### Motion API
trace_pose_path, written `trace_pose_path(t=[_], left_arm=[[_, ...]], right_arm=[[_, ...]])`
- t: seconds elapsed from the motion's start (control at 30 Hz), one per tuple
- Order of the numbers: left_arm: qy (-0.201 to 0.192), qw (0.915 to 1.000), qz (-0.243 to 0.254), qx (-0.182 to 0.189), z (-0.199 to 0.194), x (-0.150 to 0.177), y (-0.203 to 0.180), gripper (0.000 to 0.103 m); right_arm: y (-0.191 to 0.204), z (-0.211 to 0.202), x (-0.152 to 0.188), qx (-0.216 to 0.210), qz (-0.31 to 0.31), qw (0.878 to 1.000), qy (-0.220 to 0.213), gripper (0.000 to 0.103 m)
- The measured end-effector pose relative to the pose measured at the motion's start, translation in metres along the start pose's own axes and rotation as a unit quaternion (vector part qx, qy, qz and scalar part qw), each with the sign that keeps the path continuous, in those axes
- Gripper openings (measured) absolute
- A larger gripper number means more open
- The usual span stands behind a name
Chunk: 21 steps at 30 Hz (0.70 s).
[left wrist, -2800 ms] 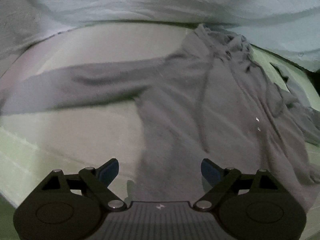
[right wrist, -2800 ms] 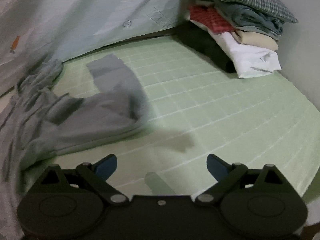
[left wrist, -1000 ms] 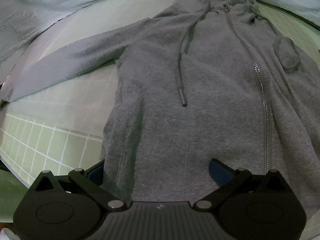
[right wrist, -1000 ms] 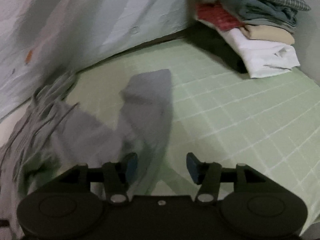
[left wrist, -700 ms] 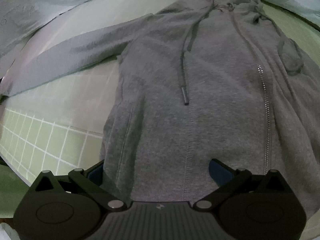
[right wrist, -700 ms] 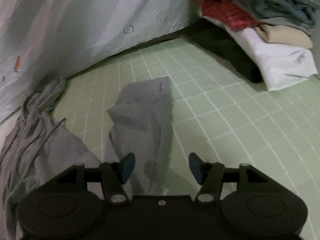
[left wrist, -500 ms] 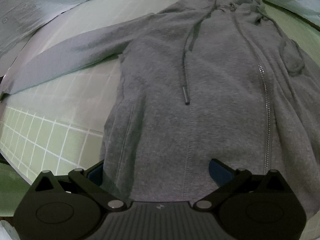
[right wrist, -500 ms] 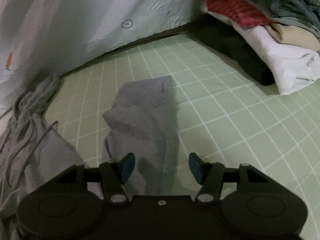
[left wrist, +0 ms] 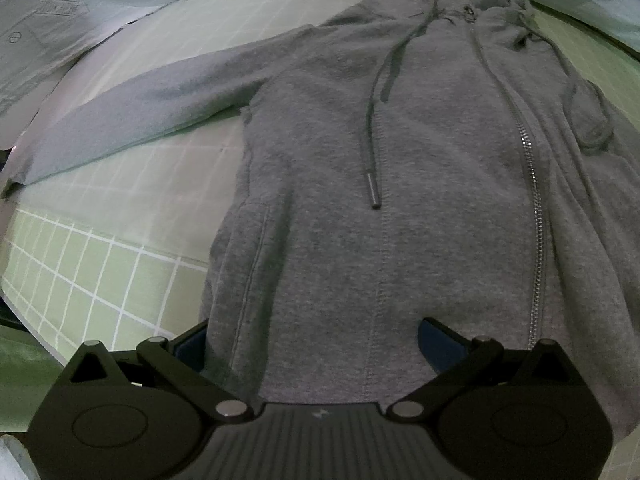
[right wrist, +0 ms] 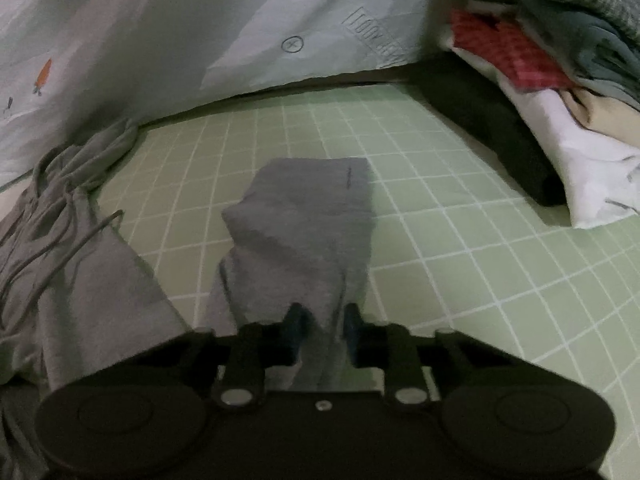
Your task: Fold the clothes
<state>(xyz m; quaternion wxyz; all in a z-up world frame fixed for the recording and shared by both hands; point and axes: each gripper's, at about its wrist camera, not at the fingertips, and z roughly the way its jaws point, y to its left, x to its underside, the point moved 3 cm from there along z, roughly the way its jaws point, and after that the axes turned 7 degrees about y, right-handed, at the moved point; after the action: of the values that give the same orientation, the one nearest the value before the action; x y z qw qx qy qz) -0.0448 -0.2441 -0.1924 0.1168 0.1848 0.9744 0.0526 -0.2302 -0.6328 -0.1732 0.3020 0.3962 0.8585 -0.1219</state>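
- A pale green bed sheet with a white grid [left wrist: 120, 276] covers the bed; a light blue-grey printed cover [right wrist: 224, 28] is bunched along its far edge.
- A grey zip-front hooded sweatshirt [left wrist: 400, 184] lies face up on the sheet, hood toward the printed cover, hem nearest the left camera, one sleeve stretched out flat to the left in the left wrist view.
- A stack of folded clothes [right wrist: 560, 92], with checked, red, cream, white and black pieces, sits on the sheet at the far right, well apart from the sweatshirt.
- The sweatshirt's other grey sleeve [right wrist: 308, 232] rises off the sheet in a crumpled fold toward the right camera.
- The left tool [left wrist: 312, 340] is spread wide at the hem, one blue pad beyond the cloth's left edge and the other over the cloth; it grips nothing.
- The right tool [right wrist: 322, 328] is nearly closed, pinching the sleeve between its fingers.
- A dark drawstring [left wrist: 374, 152] lies on the sweatshirt's chest, beside the metal zip.
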Motion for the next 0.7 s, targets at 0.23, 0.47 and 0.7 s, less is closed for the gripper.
trace_pose_path(t=[0.23, 0.47, 0.7], left_arm=[[-0.004, 1.0, -0.003, -0.004, -0.001, 0.002, 0.0, 0.103], [-0.008, 0.9999, -0.011, 0.005, 0.001, 0.004, 0.004, 0.103], [0.003, 0.9993, -0.028, 0.026, 0.006, 0.001, 0.01, 0.103]], right_arm=[[-0.039, -0.03, -0.003, 0.06, 0.052, 0.995, -0.059, 0.005], [-0.116, -0.071, 0.036, 0.102, 0.179, 0.976, -0.064, 0.005], [-0.13, -0.069, 0.073, 0.084, 0.197, 0.976, -0.019, 0.024]])
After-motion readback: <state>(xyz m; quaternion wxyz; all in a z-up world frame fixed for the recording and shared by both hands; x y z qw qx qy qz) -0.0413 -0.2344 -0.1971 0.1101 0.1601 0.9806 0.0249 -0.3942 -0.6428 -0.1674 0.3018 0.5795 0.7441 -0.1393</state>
